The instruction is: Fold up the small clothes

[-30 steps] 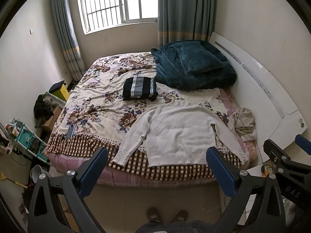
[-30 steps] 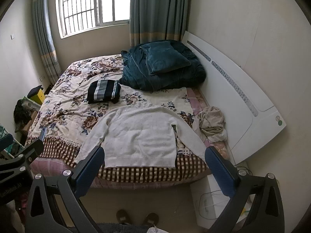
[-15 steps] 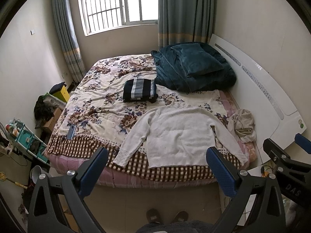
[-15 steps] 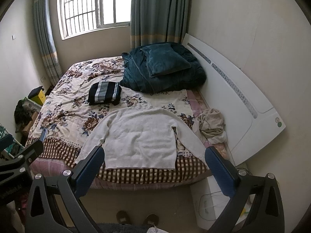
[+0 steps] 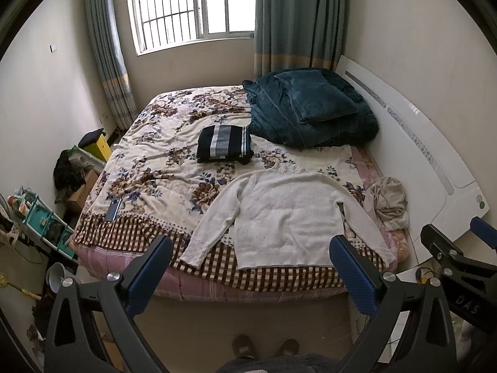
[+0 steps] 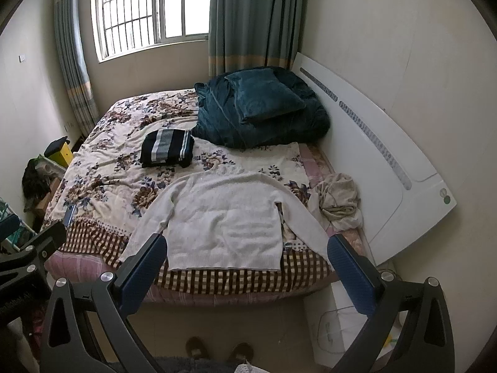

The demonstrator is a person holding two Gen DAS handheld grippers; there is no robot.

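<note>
Left wrist view: both tongs (image 5: pixel 250 272) (image 6: pixel 247 267) spread wide, holding nothing, above white sweater (image 5: pixel 285 214) flat on bed (image 5: pixel 149 168).

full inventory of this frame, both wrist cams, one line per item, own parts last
white sweater: 1, spread flat, sleeves out, near bed edge
striped garment: 1, dark navy with grey stripes, folded, mid-bed
beige cloth: 1, crumpled, bed's right edge by the headboard
teal blanket: 1 pile, far right of bed
teal pillow: 1, on the blanket
phone: 1, dark, left edge of bed
bed: 1, floral cover, checked border
headboard: 1, white, right wall
window: 1, barred, far wall
slippers: 2, brown, floor
left gripper: open, empty, off the bed
right gripper: open, empty, off the bed
</note>
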